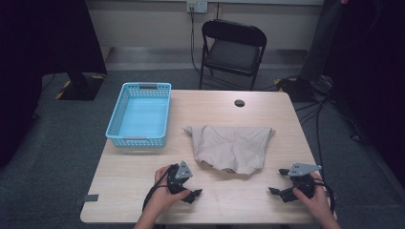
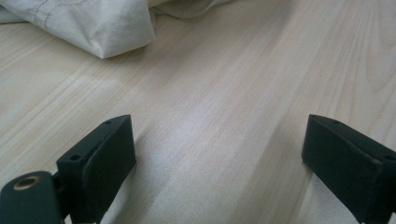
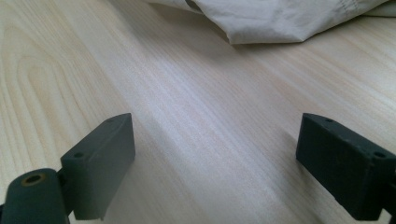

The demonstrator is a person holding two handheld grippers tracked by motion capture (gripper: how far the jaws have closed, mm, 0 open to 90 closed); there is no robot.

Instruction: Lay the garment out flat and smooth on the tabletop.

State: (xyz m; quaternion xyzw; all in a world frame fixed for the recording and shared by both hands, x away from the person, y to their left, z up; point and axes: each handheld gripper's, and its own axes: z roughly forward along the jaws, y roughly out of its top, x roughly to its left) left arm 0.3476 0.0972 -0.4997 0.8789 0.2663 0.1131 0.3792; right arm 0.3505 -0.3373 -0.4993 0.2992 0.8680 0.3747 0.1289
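Note:
A beige cloth garment lies crumpled flat in the middle of the light wooden table. My left gripper rests low near the front edge, left of centre, jaws wide apart with bare wood between them. The cloth's edge lies beyond its jaws. My right gripper sits near the front right, also open and empty, pointing inward. The cloth's hem lies ahead of its jaws, apart from them.
A light-blue plastic basket stands empty at the table's back left. A dark round hole marks the far edge. A black folding chair stands behind the table, with cables on the floor to the right.

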